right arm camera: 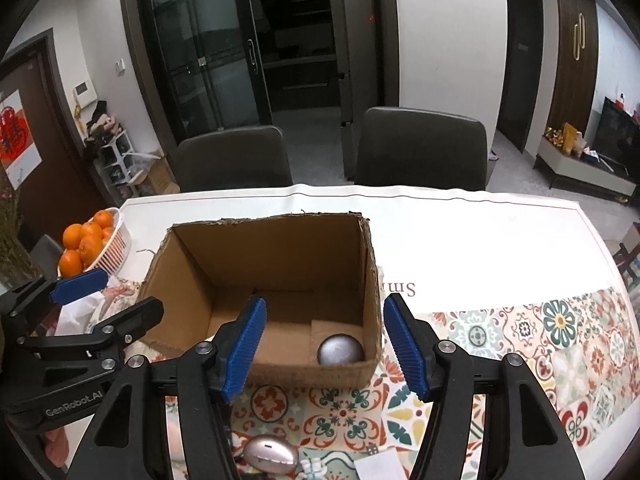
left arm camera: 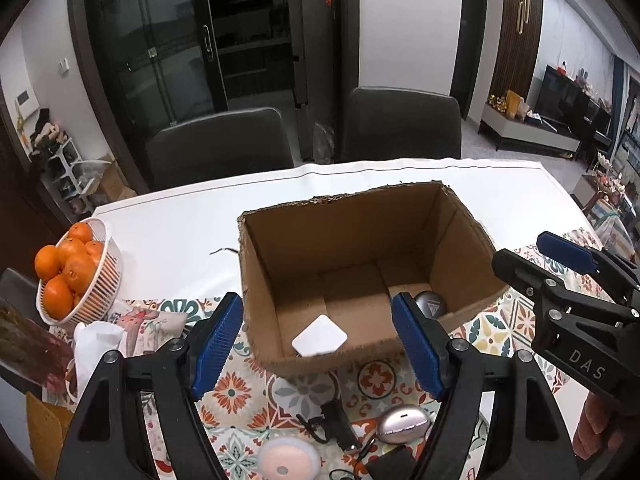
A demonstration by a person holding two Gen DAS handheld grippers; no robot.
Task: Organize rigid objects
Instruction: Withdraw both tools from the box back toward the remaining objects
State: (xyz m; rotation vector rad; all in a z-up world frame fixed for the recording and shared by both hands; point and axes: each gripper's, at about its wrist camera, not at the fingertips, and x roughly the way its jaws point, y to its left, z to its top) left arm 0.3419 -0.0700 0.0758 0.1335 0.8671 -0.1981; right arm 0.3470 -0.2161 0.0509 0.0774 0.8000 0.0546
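An open cardboard box (left arm camera: pixel 348 236) (right arm camera: pixel 192 304) stands on the patterned tablecloth. Inside it lie a white square piece (left arm camera: pixel 319 337) and a round grey case (left arm camera: pixel 431 304) (right arm camera: pixel 340 349). My left gripper (left arm camera: pixel 320 344) hovers open over the box's near wall, nothing between its blue pads. My right gripper (right arm camera: pixel 324 348) is open too, above the box's near right corner, and shows at the right in the left wrist view (left arm camera: pixel 560 264). In front of the box lie a pinkish oval case (left arm camera: pixel 403 424) (right arm camera: pixel 271 456), a black clip-like item (left arm camera: pixel 340 426) and a round pink disc (left arm camera: pixel 288 460).
A white basket of oranges (left arm camera: pixel 106 280) (right arm camera: pixel 120 248) stands at the left with crumpled white paper (left arm camera: pixel 94 344) beside it. Two dark chairs (left arm camera: pixel 224 144) (left arm camera: pixel 402 124) stand behind the table's far edge. A white card (right arm camera: pixel 380 466) lies near the front.
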